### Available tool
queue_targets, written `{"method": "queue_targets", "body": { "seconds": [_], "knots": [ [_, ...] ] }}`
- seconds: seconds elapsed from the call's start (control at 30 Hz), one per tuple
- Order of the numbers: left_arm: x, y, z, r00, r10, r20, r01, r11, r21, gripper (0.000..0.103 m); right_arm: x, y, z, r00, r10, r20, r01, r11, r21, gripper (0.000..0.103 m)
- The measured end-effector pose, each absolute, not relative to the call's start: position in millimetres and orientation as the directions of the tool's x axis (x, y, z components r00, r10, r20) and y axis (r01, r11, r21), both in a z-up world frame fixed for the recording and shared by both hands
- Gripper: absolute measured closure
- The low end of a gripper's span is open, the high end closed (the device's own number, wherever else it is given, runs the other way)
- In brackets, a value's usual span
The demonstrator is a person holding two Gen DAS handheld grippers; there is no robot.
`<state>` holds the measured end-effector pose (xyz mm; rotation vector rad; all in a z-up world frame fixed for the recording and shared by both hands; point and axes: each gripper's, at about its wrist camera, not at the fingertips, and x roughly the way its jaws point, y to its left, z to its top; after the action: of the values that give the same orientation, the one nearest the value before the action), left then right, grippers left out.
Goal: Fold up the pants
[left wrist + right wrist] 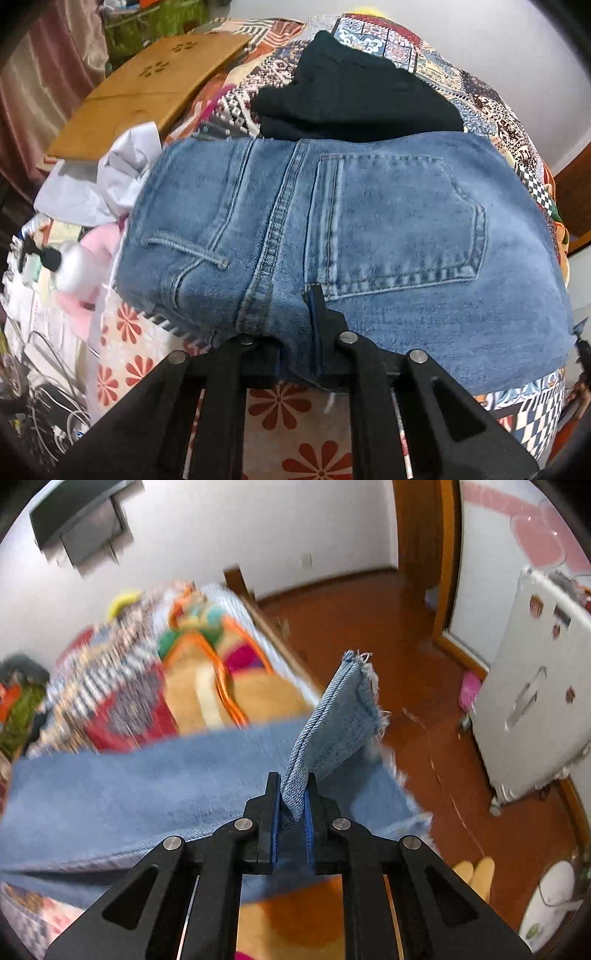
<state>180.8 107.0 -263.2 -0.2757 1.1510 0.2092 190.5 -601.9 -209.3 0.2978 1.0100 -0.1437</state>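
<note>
The blue denim pants (369, 229) lie folded on the patterned bed, back pocket up, waistband toward me. My left gripper (284, 332) is shut on the pants at the near edge by the centre seam; one finger (317, 314) shows on top, the other is under the cloth. In the right wrist view my right gripper (291, 794) is shut on the frayed hem of a pant leg (332, 720), which stands up between the pads above the rest of the pants (129, 794).
A black garment (354, 92) lies just beyond the pants. A wooden board (147, 92) and white cloth (110, 173) sit at the left, with bottles and cables (55, 369). The bed edge (280, 638), wooden floor (369, 620) and a white fridge (535, 701) are on the right.
</note>
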Motion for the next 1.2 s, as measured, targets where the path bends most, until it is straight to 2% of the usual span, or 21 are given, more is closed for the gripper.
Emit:
{"method": "queue_targets", "body": {
  "seconds": [0.1, 0.3, 0.4, 0.47, 0.53, 0.63, 0.73, 0.77, 0.87, 0.9, 0.97, 1.0, 1.07, 1.2],
  "knots": [
    [183, 105, -262, 0.389, 0.047, -0.920, -0.285, 0.956, -0.072, 0.085, 186, -606, -226, 0.502, 0.040, -0.864, 0.287, 0.935, 0.210, 0.092],
    [182, 105, -263, 0.394, 0.045, -0.918, -0.287, 0.955, -0.076, 0.085, 177, -616, -216, 0.528, 0.030, -0.849, 0.303, 0.927, 0.221, 0.090],
    [178, 108, -261, 0.402, 0.038, -0.915, -0.301, 0.949, -0.093, 0.085, 170, -625, -206, 0.537, -0.065, -0.841, 0.355, 0.922, 0.155, 0.090],
    [177, 109, -260, 0.396, 0.033, -0.918, -0.300, 0.949, -0.096, 0.083, 163, -642, -208, 0.523, -0.058, -0.850, 0.402, 0.897, 0.186, 0.090],
    [174, 109, -259, 0.390, 0.045, -0.920, -0.292, 0.953, -0.077, 0.076, 157, -654, -212, 0.479, -0.073, -0.875, 0.448, 0.877, 0.172, 0.090],
    [169, 109, -255, 0.380, 0.067, -0.923, -0.267, 0.963, -0.040, 0.069, 155, -649, -206, 0.439, -0.185, -0.879, 0.426, 0.904, 0.022, 0.090],
    [164, 117, -249, 0.364, 0.021, -0.931, -0.293, 0.952, -0.093, 0.062, 155, -642, -193, 0.457, -0.177, -0.872, 0.394, 0.919, 0.020, 0.089],
    [163, 120, -243, 0.361, -0.007, -0.933, -0.302, 0.945, -0.124, 0.060, 158, -637, -187, 0.473, -0.154, -0.867, 0.367, 0.930, 0.035, 0.087],
    [161, 119, -223, 0.394, 0.001, -0.919, -0.298, 0.946, -0.127, 0.054, 168, -612, -171, 0.522, -0.067, -0.850, 0.277, 0.956, 0.094, 0.066],
    [162, 118, -215, 0.407, 0.010, -0.914, -0.293, 0.948, -0.121, 0.050, 171, -601, -166, 0.541, -0.041, -0.840, 0.245, 0.963, 0.111, 0.062],
    [164, 114, -197, 0.446, 0.029, -0.895, -0.283, 0.953, -0.110, 0.038, 178, -575, -156, 0.565, 0.015, -0.825, 0.172, 0.976, 0.136, 0.060],
    [166, 113, -188, 0.464, 0.051, -0.884, -0.283, 0.954, -0.093, 0.028, 181, -562, -151, 0.570, 0.045, -0.821, 0.136, 0.979, 0.149, 0.058],
    [171, 110, -170, 0.500, 0.094, -0.861, -0.287, 0.956, -0.062, 0.024, 187, -532, -141, 0.581, 0.117, -0.806, 0.049, 0.983, 0.178, 0.051],
    [186, 104, -148, 0.562, 0.104, -0.820, -0.252, 0.966, -0.050, 0.016, 189, -479, -127, 0.588, 0.228, -0.776, -0.109, 0.973, 0.203, 0.040]
  ]
}}
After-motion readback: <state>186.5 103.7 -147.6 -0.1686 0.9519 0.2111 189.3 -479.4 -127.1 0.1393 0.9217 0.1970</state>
